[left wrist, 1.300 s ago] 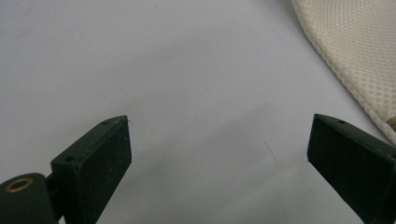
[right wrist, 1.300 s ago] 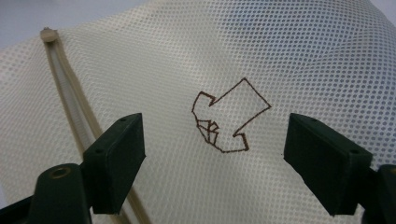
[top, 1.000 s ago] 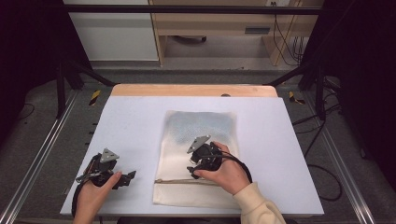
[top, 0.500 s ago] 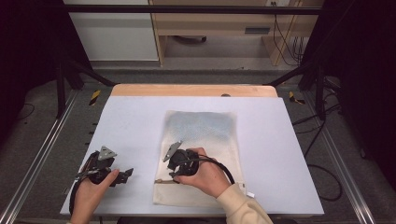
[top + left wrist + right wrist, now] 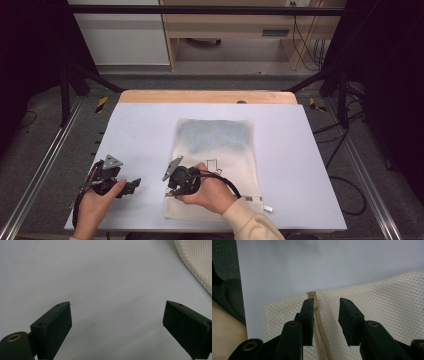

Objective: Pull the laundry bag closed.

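Black jaws with brass-ringed screw holes, grey three-cornered plates, cream sleeve [image 5: 250, 222]

Grey floor [image 5: 45, 150], wood bench [image 5: 225, 30] behind, dim sides.

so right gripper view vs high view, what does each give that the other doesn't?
Right gripper view: the bag's open mesh weave and the tan zipper ending near the bag's corner, with the jaws, which have just been closing, straddling it, pads not yet on it.
High view: the whole table, the left gripper off to the bag's left, and the bluish contents at the bag's far end.
Both: the mesh bag and the right gripper.
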A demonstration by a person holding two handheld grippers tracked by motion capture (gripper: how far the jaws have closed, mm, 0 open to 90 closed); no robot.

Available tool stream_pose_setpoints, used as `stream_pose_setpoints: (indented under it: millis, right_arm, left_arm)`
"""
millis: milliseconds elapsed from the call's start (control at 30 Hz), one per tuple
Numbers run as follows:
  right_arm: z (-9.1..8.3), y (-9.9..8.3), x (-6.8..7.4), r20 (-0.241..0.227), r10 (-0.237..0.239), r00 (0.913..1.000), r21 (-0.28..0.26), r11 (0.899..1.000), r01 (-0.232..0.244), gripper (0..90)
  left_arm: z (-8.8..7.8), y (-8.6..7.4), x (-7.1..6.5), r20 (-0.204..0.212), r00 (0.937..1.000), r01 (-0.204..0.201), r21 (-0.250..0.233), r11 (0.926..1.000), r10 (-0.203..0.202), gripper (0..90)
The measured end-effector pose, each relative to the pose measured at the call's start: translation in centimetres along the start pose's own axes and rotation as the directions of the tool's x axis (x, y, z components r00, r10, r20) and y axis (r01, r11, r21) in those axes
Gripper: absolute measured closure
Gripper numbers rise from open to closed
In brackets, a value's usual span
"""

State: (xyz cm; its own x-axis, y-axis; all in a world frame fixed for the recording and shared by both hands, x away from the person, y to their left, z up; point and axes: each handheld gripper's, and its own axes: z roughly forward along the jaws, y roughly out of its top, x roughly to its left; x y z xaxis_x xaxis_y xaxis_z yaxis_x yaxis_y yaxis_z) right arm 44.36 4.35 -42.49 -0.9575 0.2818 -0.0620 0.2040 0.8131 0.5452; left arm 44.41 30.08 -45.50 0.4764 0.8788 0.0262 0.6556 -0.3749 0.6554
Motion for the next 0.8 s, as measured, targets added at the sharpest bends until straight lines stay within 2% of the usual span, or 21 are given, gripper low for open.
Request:
stream_pose_setpoints:
  millis: [233, 367, 467, 500, 600, 633, 667, 700, 800]
  right_arm:
    - [1.1, 0.5, 0.1, -0.028, -0.003, 0.9996, 0.022, 1.0, 0.004, 65.7]
    - [1.8, 0.5, 0.2, -0.065, 0.0, 0.9979, 0.029, 1.0, 0.002, 71.3]
    - [2.1, 0.4, 0.2, -0.064, 0.008, 0.9979, 0.024, 1.0, -0.006, 74.2]
    - [2.4, 0.4, 0.2, -0.078, 0.008, 0.9969, 0.038, 0.999, -0.005, 74.2]
    - [2.7, 0.4, 0.1, -0.081, 0.013, 0.9967, 0.045, 0.999, -0.009, 74.4]
    - [2.9, 0.4, 0.0, -0.08, 0.016, 0.9966, 0.046, 0.999, -0.013, 76.6]
    - [2.9, 0.4, 0.0, -0.082, 0.018, 0.9964, 0.047, 0.999, -0.014, 77.6]
    - [3.0, 0.4, -0.1, -0.085, 0.02, 0.9962, 0.048, 0.999, -0.016, 79.7]
    - [3.0, 0.4, -0.1, -0.095, 0.02, 0.9953, 0.052, 0.999, -0.015, 81.4]
  left_arm:
    - [-0.1, 0.1, -0.1, 0.005, 1.0, 0.002, -0.014, 0.9999, -0.002, 8.3]
    - [-0.1, 0.1, -0.1, 0.0, 1.0, -0.001, -0.01, 0.9999, 0.001, 9.2]
    - [0.0, 0.1, -0.1, 0.001, 1.0, 0.005, -0.008, 1.0, -0.005, 9.2]
    - [0.0, 0.1, -0.2, 0.003, 1.0, 0.004, -0.006, 1.0, -0.004, 9.2]
    - [0.0, 0.2, -0.3, 0.014, 0.9999, 0.0, -0.008, 1.0, 0.001, 10.2]
    - [0.0, 0.2, -0.4, 0.036, 0.9994, 0.004, -0.013, 0.9999, -0.003, 10.7]
    - [0.0, 0.2, -0.4, 0.036, 0.9994, 0.004, -0.013, 0.9999, -0.003, 10.7]
    - [-0.1, 0.2, -0.6, 0.054, 0.9986, 0.003, -0.014, 0.9999, -0.002, 10.9]
    - [-0.2, 0.2, -0.9, 0.059, 0.9983, 0.001, -0.015, 0.9999, 0.0, 11.0]
